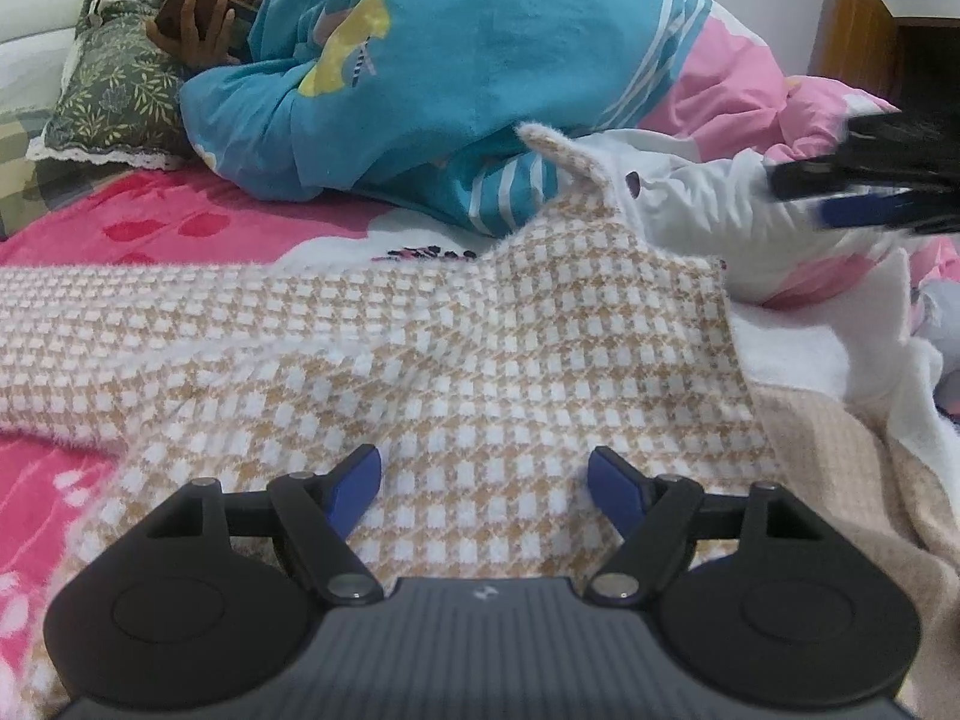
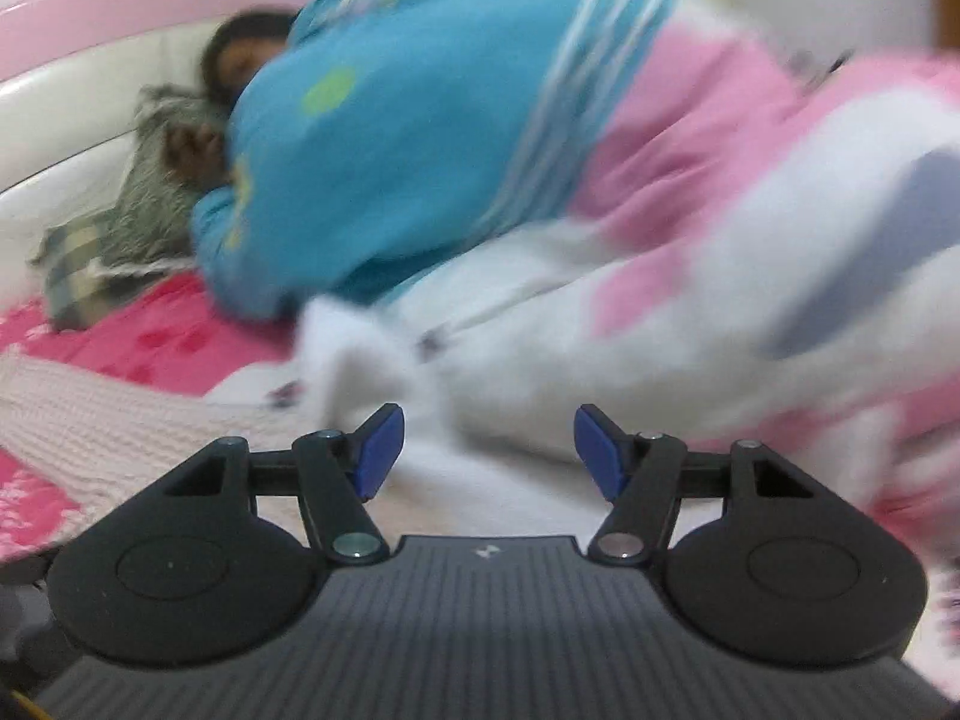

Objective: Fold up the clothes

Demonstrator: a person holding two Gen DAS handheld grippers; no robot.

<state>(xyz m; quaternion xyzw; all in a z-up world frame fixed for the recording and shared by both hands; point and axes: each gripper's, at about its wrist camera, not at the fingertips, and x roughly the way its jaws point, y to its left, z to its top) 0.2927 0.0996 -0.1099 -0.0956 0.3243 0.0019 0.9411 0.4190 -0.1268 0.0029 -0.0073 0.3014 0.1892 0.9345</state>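
Observation:
A tan and white checked knit garment lies spread on the bed, one sleeve stretched out to the left. Its white fleecy lining is turned up at the far right corner. My left gripper hovers just over the checked cloth, open, with nothing between its blue pads. My right gripper shows as a blur beside that upturned corner. In the right wrist view, which is blurred, the right gripper stands open and empty, with the white lining just beyond its fingertips.
A person lies under a blue quilt across the far side of the bed, holding a phone, head on a green pillow. A pink and white quilt is bunched at the right. Pink sheet lies at the left, and a beige knit piece at the near right.

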